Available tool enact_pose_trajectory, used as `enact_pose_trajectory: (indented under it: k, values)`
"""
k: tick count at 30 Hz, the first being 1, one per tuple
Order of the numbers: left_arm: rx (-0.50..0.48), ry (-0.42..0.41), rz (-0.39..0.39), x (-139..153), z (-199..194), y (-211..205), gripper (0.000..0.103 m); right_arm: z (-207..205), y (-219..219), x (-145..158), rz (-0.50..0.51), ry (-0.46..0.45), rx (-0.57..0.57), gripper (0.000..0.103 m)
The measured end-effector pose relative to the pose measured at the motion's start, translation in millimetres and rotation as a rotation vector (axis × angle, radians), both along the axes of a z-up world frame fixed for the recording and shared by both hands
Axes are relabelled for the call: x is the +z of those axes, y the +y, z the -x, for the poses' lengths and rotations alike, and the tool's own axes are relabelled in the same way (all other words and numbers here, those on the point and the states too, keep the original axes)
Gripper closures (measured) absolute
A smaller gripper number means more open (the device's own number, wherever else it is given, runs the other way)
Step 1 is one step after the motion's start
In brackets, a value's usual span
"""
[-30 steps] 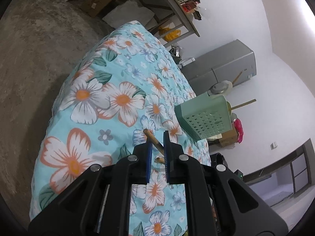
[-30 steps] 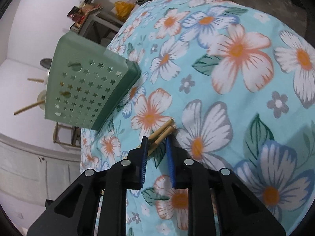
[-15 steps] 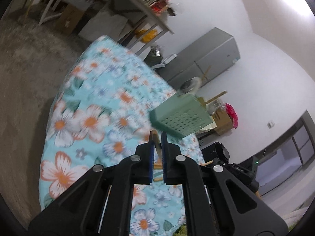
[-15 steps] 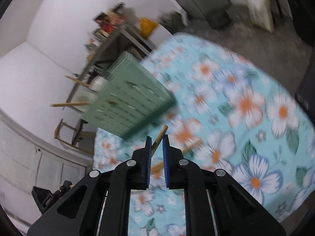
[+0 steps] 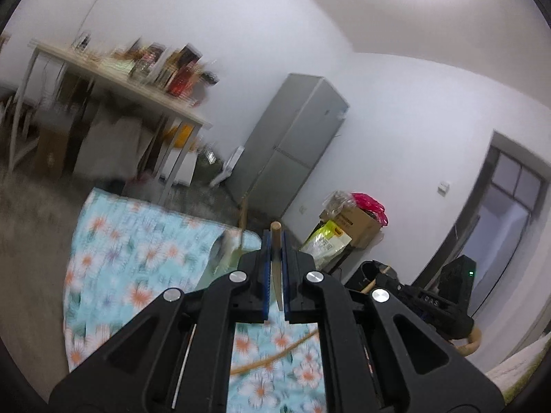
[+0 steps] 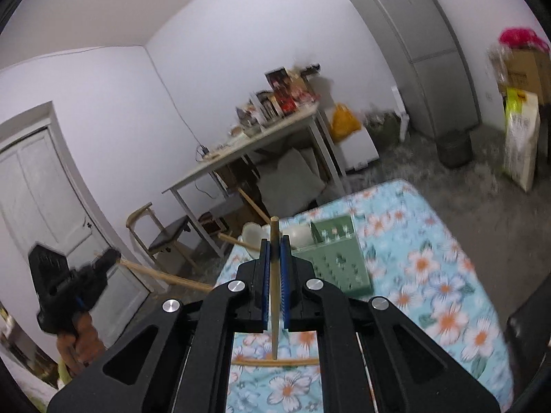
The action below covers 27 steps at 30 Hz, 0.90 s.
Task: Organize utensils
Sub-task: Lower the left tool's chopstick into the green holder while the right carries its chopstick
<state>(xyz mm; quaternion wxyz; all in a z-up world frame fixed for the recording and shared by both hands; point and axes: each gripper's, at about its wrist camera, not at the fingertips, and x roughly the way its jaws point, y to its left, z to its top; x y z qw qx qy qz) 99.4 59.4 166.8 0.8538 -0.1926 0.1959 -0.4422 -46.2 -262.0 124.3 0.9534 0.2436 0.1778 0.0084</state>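
Home room: fridge, cluttered table.

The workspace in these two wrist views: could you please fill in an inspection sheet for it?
Surface: floral cloth, blurred by motion.
Job's things: green holder stands on the cloth; one wooden chopstick in the left gripper, another in the right; a further wooden stick lies on the cloth.
Clutter: white bowls behind the holder.
Grippers: left gripper shut on its chopstick; right gripper shut on its chopstick, its jaws having just closed.
Cables: one hangs off the side table.
Surroundings: grey fridge, chair, white door, cardboard box.
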Motion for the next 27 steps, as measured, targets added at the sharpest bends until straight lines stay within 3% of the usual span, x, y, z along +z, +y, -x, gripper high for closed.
enact_pose_trajectory:
  k: [3,7,15,23,27]
  values:
    - [-0.005,-0.069,-0.02,19.8,-1.6,-23.6,0.099,2.9,-5.7,5.7,-0.006,-0.039,0.012,0.097]
    - [0.057,-0.168,-0.134,34.8,-6.7,-65.7,0.099,5.2,-17.3,8.1,-0.019,-0.069,0.033,0.097]
    - [0.135,-0.137,-0.286,26.3,-37.7,-119.4,0.099,-0.8,-44.4,3.8,-0.04,-0.087,0.059,0.097]
    - [0.142,-0.092,-0.279,23.3,-59.3,-138.5,0.099,-11.4,-67.3,-8.2,-0.079,-0.076,0.072,0.097]
    - [0.081,-0.003,-0.223,9.2,-79.4,-150.2,0.099,-15.6,-74.4,-17.2,-0.102,-0.066,0.073,0.097]
